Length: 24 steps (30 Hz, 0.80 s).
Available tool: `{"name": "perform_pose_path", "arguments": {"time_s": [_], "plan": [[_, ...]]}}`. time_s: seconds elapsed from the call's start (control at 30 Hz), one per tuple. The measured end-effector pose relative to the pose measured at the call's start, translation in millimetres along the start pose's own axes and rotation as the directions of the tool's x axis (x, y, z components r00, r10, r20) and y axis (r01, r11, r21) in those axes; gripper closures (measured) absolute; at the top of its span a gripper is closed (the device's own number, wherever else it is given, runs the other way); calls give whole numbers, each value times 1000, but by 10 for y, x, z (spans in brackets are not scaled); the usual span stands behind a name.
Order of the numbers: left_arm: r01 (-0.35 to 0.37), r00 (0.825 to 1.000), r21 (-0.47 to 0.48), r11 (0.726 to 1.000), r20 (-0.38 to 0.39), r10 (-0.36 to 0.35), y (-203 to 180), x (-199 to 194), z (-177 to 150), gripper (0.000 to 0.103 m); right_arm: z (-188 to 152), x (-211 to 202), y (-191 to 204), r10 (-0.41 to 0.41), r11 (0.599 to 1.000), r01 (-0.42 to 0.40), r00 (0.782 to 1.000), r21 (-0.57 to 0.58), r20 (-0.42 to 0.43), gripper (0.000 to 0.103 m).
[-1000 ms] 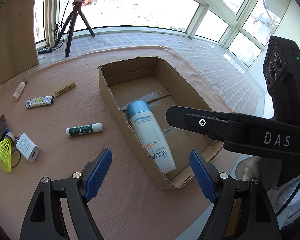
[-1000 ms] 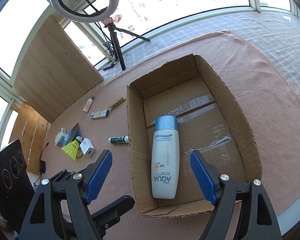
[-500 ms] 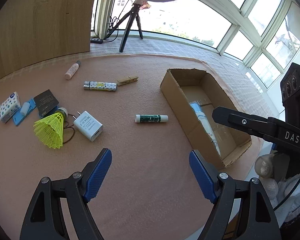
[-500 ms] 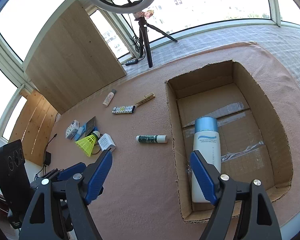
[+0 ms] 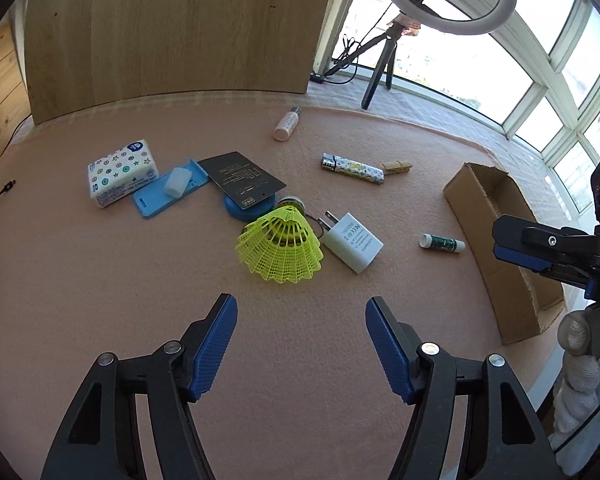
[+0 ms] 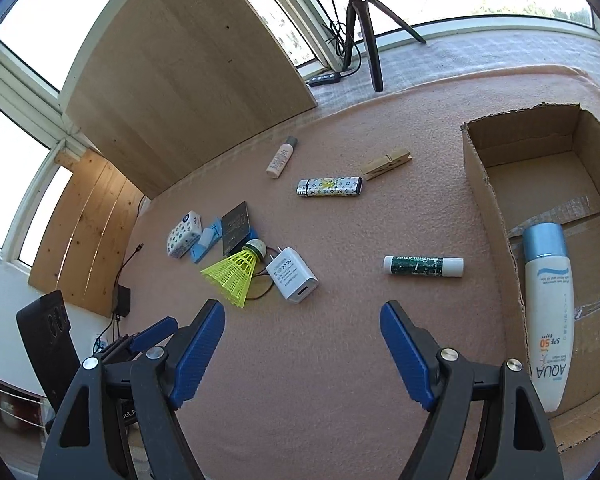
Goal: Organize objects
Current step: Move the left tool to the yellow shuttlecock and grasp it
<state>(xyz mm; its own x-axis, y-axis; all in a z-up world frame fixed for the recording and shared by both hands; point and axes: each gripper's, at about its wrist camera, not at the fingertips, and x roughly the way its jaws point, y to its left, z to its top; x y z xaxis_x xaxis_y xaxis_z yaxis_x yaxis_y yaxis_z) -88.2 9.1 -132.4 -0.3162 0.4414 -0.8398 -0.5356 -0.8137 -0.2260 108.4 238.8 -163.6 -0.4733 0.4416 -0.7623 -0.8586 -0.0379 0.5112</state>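
Sunscreen bottle (image 6: pixel 546 316) alone lies in the box (image 6: pixel 484 200) at three o'clock — shuttlecock (image 5: pixel 280 248), charger (image 5: pixel 352 242), others remain; left tongs (image 5: pixel 300 344) closing empty, right tongs (image 6: pixel 302 354) released.

One box (image 6: pixel 476 184), one sunscreen bottle (image 6: pixel 548 312), one shuttlecock (image 5: pixel 280 248), one charger (image 5: pixel 354 242), one lighter (image 5: pixel 352 168), one clothespin (image 5: pixel 397 167).

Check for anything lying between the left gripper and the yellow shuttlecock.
Nothing visible blocks it. The left gripper, jaws just closing and empty, faces bare pink mat before the shuttlecock. The white charger touches the shuttlecock's right side, so it crowds a grasp.
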Motion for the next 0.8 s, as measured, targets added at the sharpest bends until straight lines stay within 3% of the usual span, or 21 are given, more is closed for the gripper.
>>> {"name": "perform_pose_path", "arguments": {"time_s": [0.33, 0.8], "plan": [[-16, 999, 25, 1000, -27, 17, 345, 321, 190, 50, 196, 625, 431, 33, 999, -34, 996, -3, -83, 27], [29, 997, 47, 998, -69, -26, 372, 704, 311, 68, 329, 1362, 517, 77, 992, -53, 974, 116, -213, 43]]}}
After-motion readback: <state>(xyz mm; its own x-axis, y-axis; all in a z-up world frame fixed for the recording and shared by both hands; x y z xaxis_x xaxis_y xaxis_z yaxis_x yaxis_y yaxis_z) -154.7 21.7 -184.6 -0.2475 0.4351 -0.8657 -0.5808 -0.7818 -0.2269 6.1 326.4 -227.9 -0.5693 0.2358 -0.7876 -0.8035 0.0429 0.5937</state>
